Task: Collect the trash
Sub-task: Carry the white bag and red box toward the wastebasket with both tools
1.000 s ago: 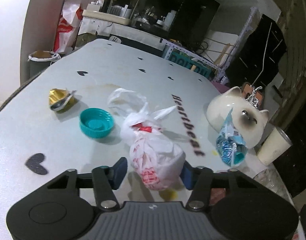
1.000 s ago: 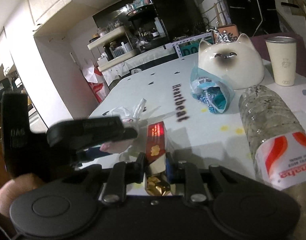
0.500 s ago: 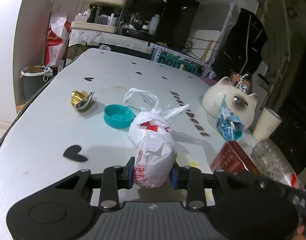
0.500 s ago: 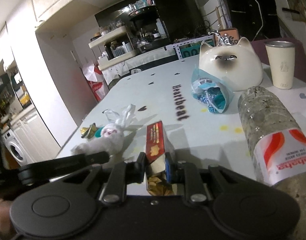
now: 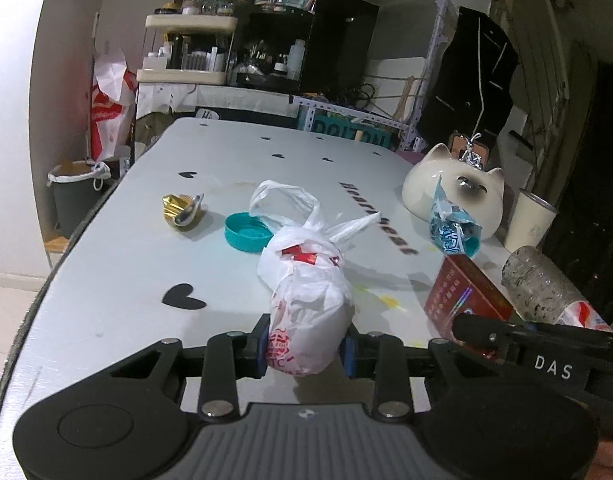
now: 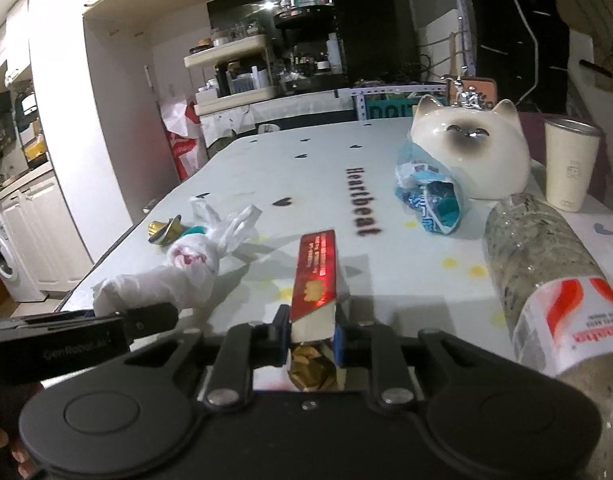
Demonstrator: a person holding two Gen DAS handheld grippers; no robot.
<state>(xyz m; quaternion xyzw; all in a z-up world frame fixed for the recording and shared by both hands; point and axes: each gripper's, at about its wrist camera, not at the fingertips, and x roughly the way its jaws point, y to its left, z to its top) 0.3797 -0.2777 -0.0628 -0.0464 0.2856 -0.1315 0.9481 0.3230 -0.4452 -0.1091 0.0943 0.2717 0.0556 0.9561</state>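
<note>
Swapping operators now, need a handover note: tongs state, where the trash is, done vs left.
Left tongs: have just been closing, now clamped on the knotted white plastic bag.
Right tongs: shut on the red carton.
On the table: gold foil wrapper, teal cap, blue snack wrapper leaning against the cat figurine, and the clear plastic bottle lying on its side.
Lined bin stands on the floor off the table's far left edge.
Done: two items gripped. Left: bin both, then collect the rest.
</note>
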